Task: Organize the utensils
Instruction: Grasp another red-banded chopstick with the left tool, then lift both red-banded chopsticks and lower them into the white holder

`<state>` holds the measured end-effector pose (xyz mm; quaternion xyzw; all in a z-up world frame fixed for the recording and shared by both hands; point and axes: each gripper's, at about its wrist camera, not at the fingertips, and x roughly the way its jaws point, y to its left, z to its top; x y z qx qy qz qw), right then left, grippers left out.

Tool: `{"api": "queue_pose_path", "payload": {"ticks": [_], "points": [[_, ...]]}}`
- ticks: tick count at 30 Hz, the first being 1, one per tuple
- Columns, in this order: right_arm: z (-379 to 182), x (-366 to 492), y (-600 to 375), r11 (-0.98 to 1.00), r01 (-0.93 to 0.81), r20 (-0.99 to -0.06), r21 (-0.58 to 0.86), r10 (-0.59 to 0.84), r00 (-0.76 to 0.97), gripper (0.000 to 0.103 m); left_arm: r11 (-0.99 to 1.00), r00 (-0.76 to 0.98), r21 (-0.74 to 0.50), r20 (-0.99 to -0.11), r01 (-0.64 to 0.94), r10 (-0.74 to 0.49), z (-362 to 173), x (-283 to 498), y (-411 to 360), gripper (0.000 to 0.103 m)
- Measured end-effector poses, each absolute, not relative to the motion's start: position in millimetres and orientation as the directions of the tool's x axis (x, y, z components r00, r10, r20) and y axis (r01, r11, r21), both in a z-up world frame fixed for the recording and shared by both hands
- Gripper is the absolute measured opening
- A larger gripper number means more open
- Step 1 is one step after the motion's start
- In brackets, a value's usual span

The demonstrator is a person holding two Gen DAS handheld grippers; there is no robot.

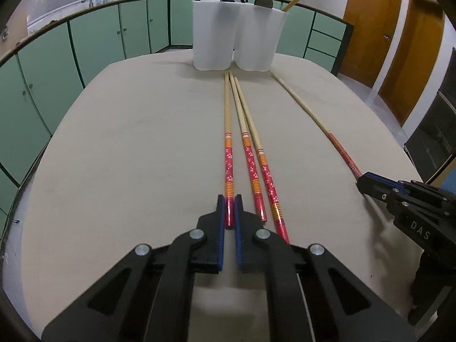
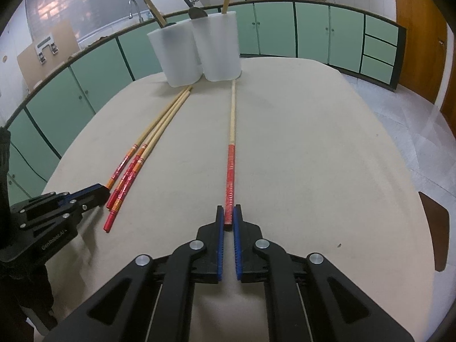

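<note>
Nearest the lens in the left wrist view, the left gripper (image 1: 230, 211) has its jaws pinched on the red end of the leftmost chopstick (image 1: 228, 154) at lower centre; two more chopsticks (image 1: 250, 159) lie loose just right of it on the table (image 1: 128, 148). In the right wrist view, the right gripper (image 2: 228, 218) is likewise clamped on the lone chopstick (image 2: 231, 154) at mid-frame. Both held sticks appear to rest on the cloth, unlifted. White holders (image 1: 236, 34) at upper centre already carry several utensils, so I judge four chopsticks remain.
</note>
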<state>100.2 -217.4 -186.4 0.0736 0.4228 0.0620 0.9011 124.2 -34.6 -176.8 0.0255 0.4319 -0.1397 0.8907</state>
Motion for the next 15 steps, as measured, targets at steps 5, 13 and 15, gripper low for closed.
{"api": "queue_pose_path", "payload": {"ticks": [5, 13, 15], "points": [[-179, 94, -218, 0.981, -0.050, -0.729, 0.186, 0.172, 0.663, 0.006, 0.961, 0.603, -0.072, -0.765, 0.268, -0.226, -168, 119, -33, 0.005], [-142, 82, -226, 0.982, -0.060, -0.667, 0.180, 0.167, 0.726, 0.006, 0.965, 0.705, -0.032, -0.676, 0.259, -0.211, -115, 103, -20, 0.005], [-126, 80, -228, 0.984, -0.069, -0.643, 0.167, 0.162, 0.748, 0.006, 0.965, 0.732, -0.027, -0.647, 0.259, -0.215, -99, 102, -17, 0.005]]}}
